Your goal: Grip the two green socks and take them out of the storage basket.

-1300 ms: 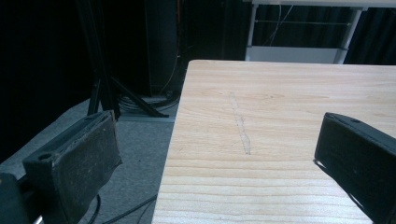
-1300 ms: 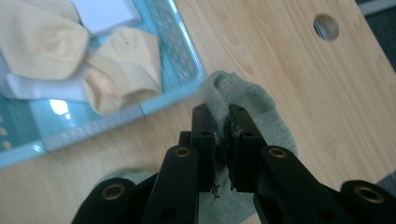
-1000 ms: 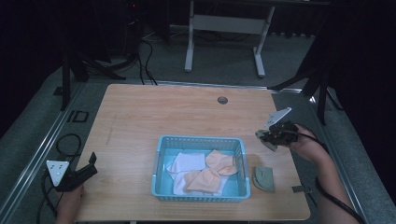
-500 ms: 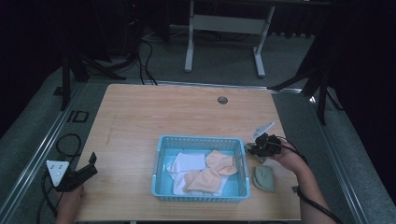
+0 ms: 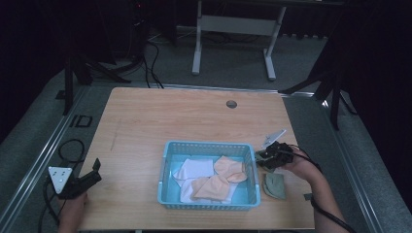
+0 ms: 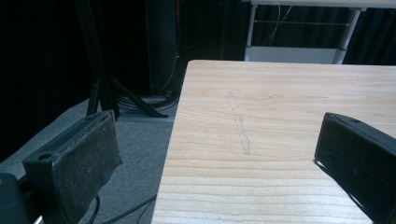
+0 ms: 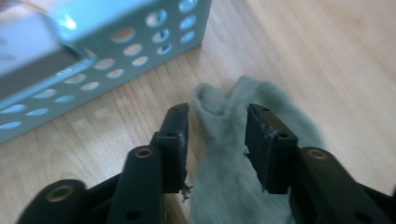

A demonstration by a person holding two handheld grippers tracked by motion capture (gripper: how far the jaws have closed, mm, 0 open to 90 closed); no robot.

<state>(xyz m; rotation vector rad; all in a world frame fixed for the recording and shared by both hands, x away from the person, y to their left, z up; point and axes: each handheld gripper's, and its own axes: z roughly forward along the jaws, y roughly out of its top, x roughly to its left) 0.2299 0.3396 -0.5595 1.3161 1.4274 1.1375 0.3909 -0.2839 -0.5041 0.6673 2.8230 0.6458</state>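
A light blue perforated basket [image 5: 209, 143] stands at the front middle of the wooden table [image 5: 160, 116]. It holds a white cloth [image 5: 197, 169] and peach cloths [image 5: 228, 169]. A grey-green cloth [image 5: 274, 185] lies flat on the table just right of the basket. My right gripper [image 5: 268, 162] hovers low over that cloth's far end, by the basket's right wall [image 7: 116, 51]. In the right gripper view my right gripper [image 7: 215, 116] is open, its jaws straddling a raised fold of the grey cloth [image 7: 219, 154]. My left gripper [image 5: 94, 172] rests open at the table's front left edge, nothing between its jaws [image 6: 219, 140].
A round cable hole [image 5: 231, 104] sits near the table's far edge. Beyond the table stands a white desk frame [image 5: 233, 24]. Black stand legs [image 5: 77, 73] and cables [image 5: 68, 145] lie on the floor at the left. The table's left edge [image 6: 170, 140] passes between the left jaws.
My right gripper has dropped and come toward the basket's right side, from above the table's right edge down onto the grey cloth. The left gripper has stayed put.
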